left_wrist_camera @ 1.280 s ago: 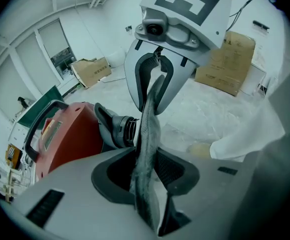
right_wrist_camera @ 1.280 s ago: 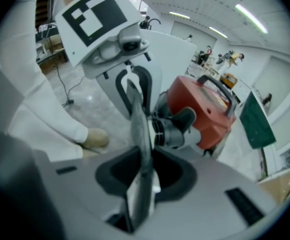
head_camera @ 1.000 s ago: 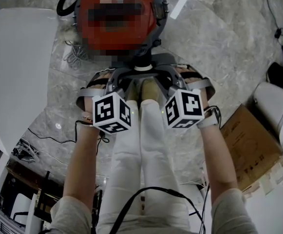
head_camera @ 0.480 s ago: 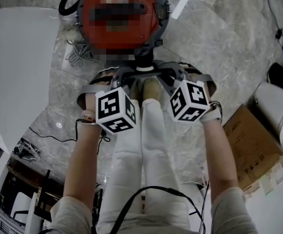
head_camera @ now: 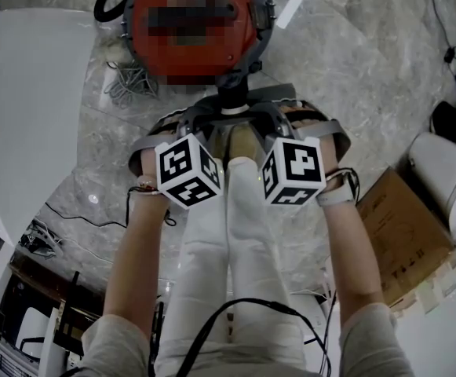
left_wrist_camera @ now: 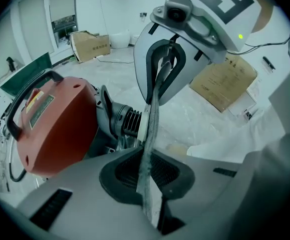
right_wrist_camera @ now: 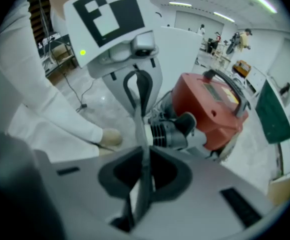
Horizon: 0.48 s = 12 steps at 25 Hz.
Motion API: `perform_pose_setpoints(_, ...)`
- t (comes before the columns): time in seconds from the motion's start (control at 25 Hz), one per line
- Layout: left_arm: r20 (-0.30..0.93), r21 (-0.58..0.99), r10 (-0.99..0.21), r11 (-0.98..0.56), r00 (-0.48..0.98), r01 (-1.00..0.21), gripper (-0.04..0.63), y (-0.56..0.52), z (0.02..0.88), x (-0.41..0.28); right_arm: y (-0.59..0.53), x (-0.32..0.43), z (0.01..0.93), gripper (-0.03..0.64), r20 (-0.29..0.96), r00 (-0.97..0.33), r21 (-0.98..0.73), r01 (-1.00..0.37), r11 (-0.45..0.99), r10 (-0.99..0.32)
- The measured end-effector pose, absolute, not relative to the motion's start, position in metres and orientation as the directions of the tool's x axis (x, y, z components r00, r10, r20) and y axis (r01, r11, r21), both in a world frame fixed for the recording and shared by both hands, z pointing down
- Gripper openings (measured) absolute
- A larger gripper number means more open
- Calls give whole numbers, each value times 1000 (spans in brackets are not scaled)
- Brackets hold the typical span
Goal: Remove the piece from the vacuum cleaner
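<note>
The red vacuum cleaner [head_camera: 196, 22] stands on the marble floor in front of me. A black ribbed neck [left_wrist_camera: 127, 121] with a white ring [head_camera: 230, 110] sticks out of its near side. From that ring a thin grey piece [left_wrist_camera: 152, 119] runs edge-on between both grippers. My left gripper [left_wrist_camera: 147, 184] is shut on one end of it. My right gripper [right_wrist_camera: 142, 184] faces it from the other side, its jaws closing and pressed on the same piece [right_wrist_camera: 141, 119]. In the head view the left gripper [head_camera: 204, 128] and the right gripper [head_camera: 263, 128] meet just below the neck.
My legs in white trousers [head_camera: 228, 258] and a beige shoe [head_camera: 242, 141] are directly under the grippers. A white panel [head_camera: 31, 108] fills the left, loose cables [head_camera: 125, 85] lie by the vacuum, and a cardboard box [head_camera: 400, 226] and a white appliance [head_camera: 447, 171] stand at the right.
The red body now sits a little farther up the head view and more of the black neck shows. The right gripper's cube has swung inward towards the left one.
</note>
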<state>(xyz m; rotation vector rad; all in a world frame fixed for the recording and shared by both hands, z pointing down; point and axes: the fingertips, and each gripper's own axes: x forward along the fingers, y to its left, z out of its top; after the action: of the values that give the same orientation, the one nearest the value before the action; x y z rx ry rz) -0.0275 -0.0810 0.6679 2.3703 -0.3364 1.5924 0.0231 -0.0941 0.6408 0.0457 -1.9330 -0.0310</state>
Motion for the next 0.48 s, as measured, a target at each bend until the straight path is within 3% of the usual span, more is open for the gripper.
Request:
perform_pose_setpoints(0.24, 945, 52, -55, -948, 323, -313, 46, -82, 651, -21, -93, 34, 653, 37, 925, -380, -15, -69, 998, -12)
perform_pose_setpoints(0.48, 947, 4, -92, -955, 308, -296, 46, -85, 642, -14, -91, 39, 666, 37, 901, -432, -76, -215, 974, -25)
